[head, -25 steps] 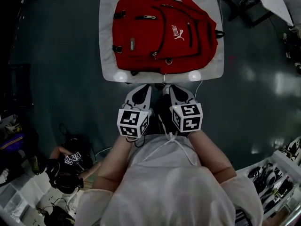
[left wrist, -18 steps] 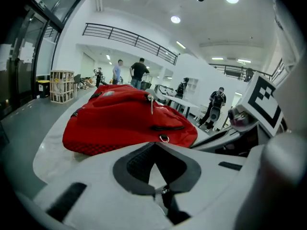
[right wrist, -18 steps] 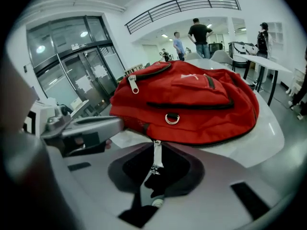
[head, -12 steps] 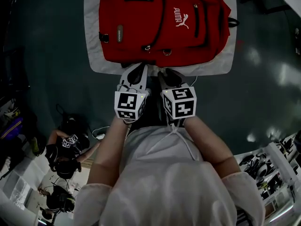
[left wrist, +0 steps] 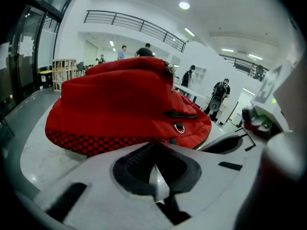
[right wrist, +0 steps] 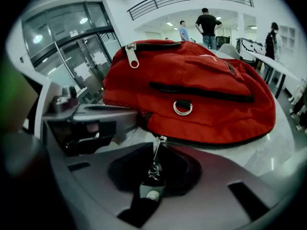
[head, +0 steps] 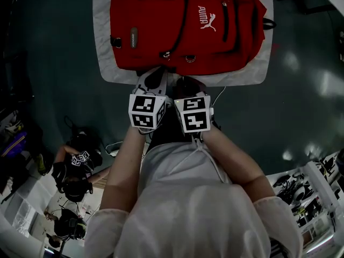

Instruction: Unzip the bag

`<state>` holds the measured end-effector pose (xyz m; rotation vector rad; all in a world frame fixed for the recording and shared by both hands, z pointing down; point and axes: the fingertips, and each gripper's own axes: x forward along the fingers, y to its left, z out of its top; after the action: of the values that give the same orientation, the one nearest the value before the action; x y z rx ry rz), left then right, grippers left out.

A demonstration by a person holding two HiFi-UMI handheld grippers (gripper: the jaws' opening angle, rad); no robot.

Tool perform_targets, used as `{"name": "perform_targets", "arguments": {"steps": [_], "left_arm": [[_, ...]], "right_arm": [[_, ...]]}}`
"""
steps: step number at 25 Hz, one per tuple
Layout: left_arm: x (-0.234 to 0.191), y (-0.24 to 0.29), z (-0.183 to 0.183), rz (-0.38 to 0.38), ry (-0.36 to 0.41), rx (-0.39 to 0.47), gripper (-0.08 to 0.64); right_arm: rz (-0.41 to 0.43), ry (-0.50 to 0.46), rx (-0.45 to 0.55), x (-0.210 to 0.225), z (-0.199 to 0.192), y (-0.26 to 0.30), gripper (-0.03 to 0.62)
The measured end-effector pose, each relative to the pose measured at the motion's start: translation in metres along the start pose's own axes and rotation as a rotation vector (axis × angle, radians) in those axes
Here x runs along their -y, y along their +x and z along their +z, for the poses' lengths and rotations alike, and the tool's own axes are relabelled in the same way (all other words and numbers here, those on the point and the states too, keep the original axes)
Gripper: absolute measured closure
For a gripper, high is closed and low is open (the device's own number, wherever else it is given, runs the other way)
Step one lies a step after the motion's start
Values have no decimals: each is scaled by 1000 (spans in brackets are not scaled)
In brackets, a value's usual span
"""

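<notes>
— Whereabouts of the red bag point(head: 183, 26)?

— Flat on the pale table point(head: 102, 63), front side up, bottom edge toward the person, just ahead of both tools.

— And the right gripper point(right wrist: 152, 188)?

— Pinched onto the end of a small metal zip pull point(right wrist: 154, 162) at the bag's lower edge. Held low, about level with the zip point(right wrist: 211, 143), probably so as to drag the slider along the teeth rather than tug it away from them.

— Left gripper point(left wrist: 156, 178)?

— Pressed together too, right beside the other, tips at the bag's near edge. Nothing plainly between the jaws, and hard to tell about any caught cloth. Likely parked there to steady the bag against the pull.

— Look of the bag?

— Bright red and plump, with black zip lines curving over the front and a white logo. Also a metal ring point(right wrist: 183, 108) on a black loop, and a dotted red-and-black band along the bottom. Lower zip shut as far as visible, so unzipping judged not yet begun.
</notes>
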<state>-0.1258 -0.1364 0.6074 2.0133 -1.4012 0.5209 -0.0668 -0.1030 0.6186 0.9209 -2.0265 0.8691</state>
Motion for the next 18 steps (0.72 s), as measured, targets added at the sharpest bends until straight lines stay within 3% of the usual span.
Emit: {"name": "perform_targets", "arguments": {"steps": [5,12,18], "left_arm": [[-4,6,-4,-13,-69,-85,540],[-3,6,-3,60,60,-61,540],[-2,7,-3,64,89,-67,540]], "right_arm": [[-3,-44,-5,1,0,0,552],[-3,-159,-18,13,0,-7,563],[14,-221,-18,24,-4,-12,563]]}}
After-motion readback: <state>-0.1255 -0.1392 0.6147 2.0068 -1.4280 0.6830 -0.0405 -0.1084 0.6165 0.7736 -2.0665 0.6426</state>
